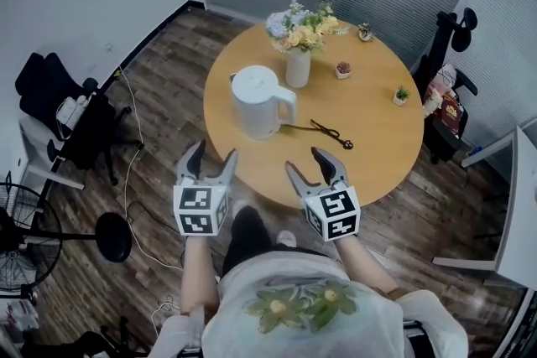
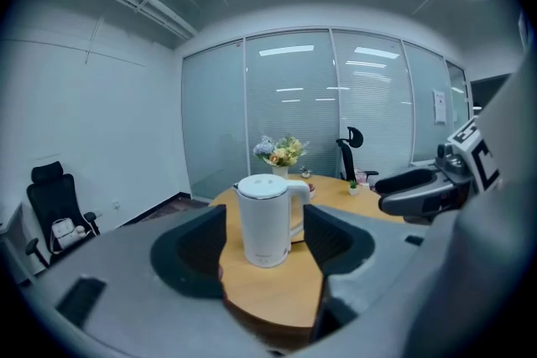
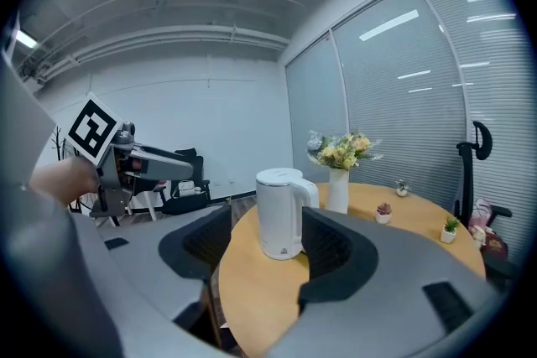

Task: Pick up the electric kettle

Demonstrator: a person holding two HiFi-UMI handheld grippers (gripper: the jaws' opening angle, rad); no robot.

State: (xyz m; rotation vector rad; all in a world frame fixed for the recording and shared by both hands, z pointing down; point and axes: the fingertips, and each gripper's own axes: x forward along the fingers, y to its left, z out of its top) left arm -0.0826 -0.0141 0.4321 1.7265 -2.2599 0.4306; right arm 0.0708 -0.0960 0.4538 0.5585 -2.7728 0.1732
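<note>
A white electric kettle (image 1: 259, 101) stands upright on the left part of a round wooden table (image 1: 377, 155), its handle turned to the right. The kettle (image 2: 267, 220) shows centred between the jaws in the left gripper view, and the kettle (image 3: 284, 213) is likewise centred in the right gripper view. My left gripper (image 1: 213, 163) is open and held off the table's near-left edge, short of the kettle. The right gripper (image 1: 315, 167) is open too, over the table's near edge, with nothing between its jaws.
Behind the kettle stands a white vase of flowers (image 1: 299, 46). A dark spoon-like tool (image 1: 330, 132) lies right of the kettle. Small potted plants (image 1: 342, 70) sit further back. Black chairs (image 1: 59, 109) stand left, a fan (image 1: 25, 243) lower left, a white desk (image 1: 516, 205) right.
</note>
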